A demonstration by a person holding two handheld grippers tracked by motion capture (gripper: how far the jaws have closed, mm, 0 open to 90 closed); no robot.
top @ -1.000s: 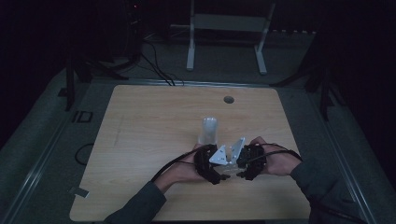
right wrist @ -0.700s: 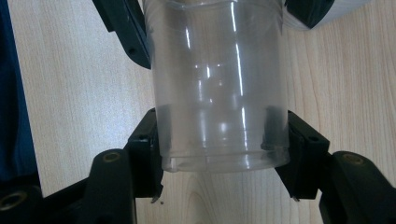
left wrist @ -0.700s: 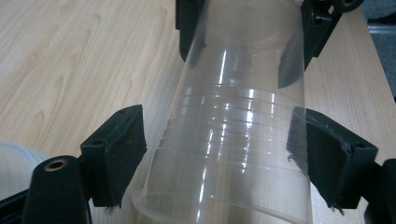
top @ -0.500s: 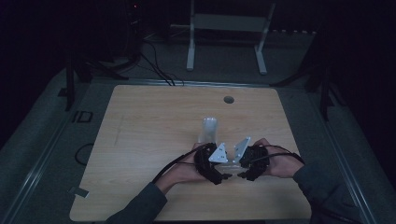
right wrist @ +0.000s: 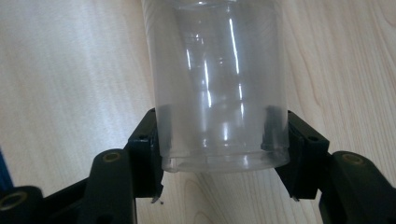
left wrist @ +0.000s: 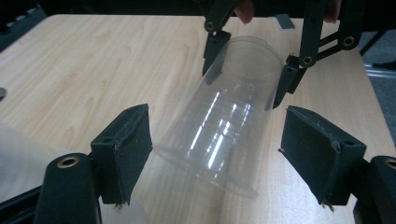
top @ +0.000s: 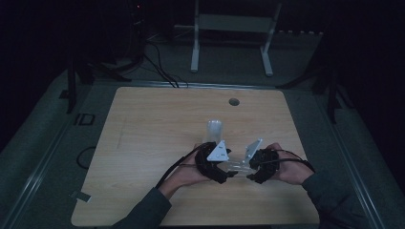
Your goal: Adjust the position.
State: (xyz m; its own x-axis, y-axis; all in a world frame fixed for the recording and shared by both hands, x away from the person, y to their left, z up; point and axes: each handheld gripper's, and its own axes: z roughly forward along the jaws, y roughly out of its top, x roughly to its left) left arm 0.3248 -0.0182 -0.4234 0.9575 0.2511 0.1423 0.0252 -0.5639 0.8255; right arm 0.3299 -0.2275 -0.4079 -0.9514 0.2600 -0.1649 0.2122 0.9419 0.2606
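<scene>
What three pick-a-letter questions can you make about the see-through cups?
1. Where is the upright cup? A on the table; B on the floor; C in a box.
2. What colour is the held cup? A red; B clear; C blue.
3. How is the right gripper? A wide open; B shut on nothing; C shut on the held cup.
Answers: A, it stands on the wooden top; B, the wood shows through it; C, both pads press its sides.

My pale wooden counter (top: 143,143) with rounded corners has a small round hole (top: 233,101) near its far edge. A clear plastic cup (top: 214,130) stands upright near its middle.
</scene>
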